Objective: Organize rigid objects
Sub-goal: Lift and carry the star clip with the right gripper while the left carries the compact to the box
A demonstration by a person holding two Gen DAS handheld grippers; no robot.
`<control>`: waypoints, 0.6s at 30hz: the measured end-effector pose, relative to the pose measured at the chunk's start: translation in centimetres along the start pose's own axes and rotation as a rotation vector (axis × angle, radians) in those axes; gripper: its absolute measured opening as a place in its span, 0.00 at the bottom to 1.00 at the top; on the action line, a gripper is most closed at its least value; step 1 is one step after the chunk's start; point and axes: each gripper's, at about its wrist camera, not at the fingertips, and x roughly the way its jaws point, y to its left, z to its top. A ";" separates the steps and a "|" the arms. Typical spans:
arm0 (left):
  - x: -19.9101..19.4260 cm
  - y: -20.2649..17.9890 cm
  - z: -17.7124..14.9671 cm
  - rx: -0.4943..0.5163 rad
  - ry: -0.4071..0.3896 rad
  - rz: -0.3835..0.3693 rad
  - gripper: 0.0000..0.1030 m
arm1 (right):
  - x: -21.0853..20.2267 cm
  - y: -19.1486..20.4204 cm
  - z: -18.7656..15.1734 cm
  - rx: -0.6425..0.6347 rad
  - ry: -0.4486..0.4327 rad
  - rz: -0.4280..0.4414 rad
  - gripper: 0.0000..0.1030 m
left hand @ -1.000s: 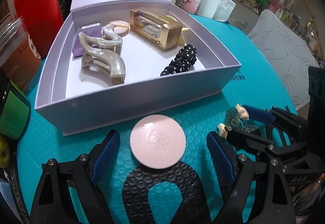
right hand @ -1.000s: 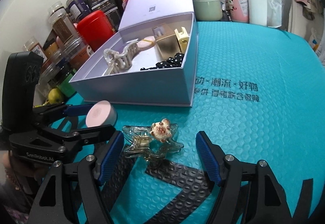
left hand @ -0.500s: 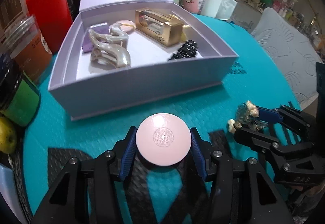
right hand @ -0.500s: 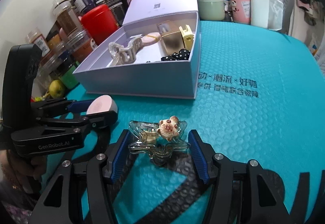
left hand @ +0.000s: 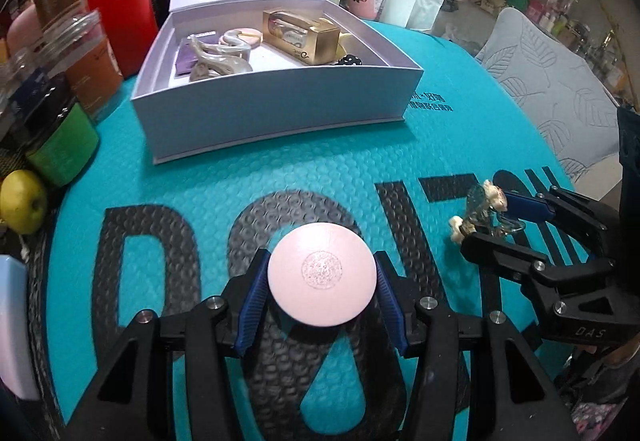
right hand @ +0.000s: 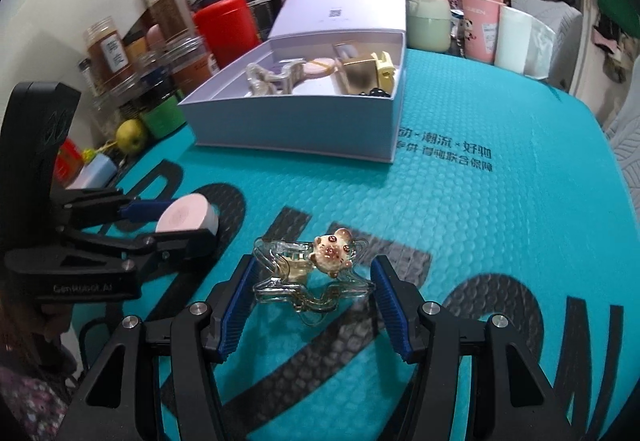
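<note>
A: Both grippers closed in over the last second: left gripper [left hand: 322,291] now pinches the pink compact [left hand: 322,277] mid-frame, lifted off the mat.

B: Yep, right gripper [right hand: 312,293] clamps the star hair clip [right hand: 312,273]. Lavender box [left hand: 276,109], upper centre, presumably next.

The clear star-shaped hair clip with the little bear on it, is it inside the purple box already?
No, the clear star-shaped hair clip sits between the right tongs above the teal mat, outside the pale purple box.
</note>
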 end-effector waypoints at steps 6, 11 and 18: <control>-0.2 0.6 -0.8 -0.009 0.005 -0.002 0.49 | -0.4 1.1 -1.7 -0.044 0.002 0.024 0.57; -0.1 0.5 -1.3 0.002 -0.016 -0.002 0.49 | 0.6 1.5 -2.0 -0.073 0.032 0.005 0.59; -0.3 0.4 -1.8 0.003 -0.035 -0.002 0.49 | 0.9 1.7 -1.7 -0.068 0.034 0.005 0.68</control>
